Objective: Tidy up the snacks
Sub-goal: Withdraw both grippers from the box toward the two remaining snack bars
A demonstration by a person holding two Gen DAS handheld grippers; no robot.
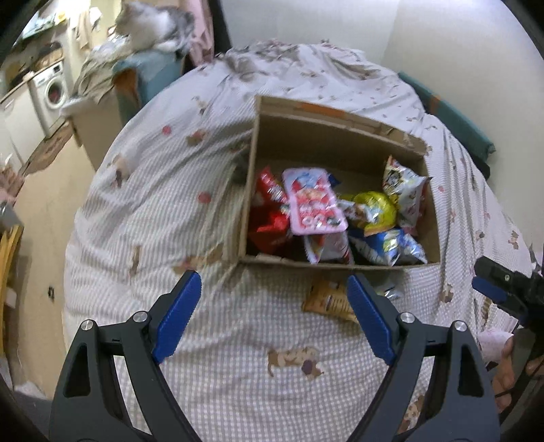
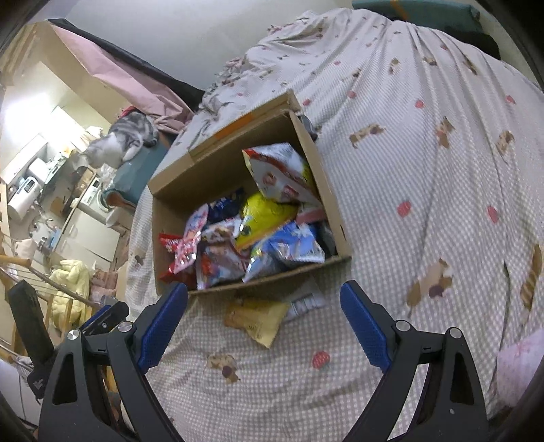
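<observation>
A brown cardboard box (image 1: 340, 125) (image 2: 333, 200) sits on the checked bedspread and holds several snack bags, among them a pink one (image 1: 312, 204), a yellow one (image 1: 374, 207) (image 2: 265, 214) and a blue one (image 1: 391, 248) (image 2: 292, 244). A tan snack packet (image 1: 326, 299) (image 2: 255, 316) lies on the bed just in front of the box, with a silver-white packet (image 2: 306, 299) beside it. My left gripper (image 1: 273, 289) is open and empty, hovering before the box. My right gripper (image 2: 263, 299) is open and empty above the tan packet; it also shows in the left wrist view (image 1: 503, 289).
The bed (image 1: 238, 340) (image 2: 425, 170) fills most of both views. A grey cat (image 1: 153, 23) (image 2: 122, 139) sits on furniture at the back left. A washing machine (image 1: 51, 88) and cluttered kitchen lie beyond. A wooden rack (image 2: 40, 272) stands left of the bed.
</observation>
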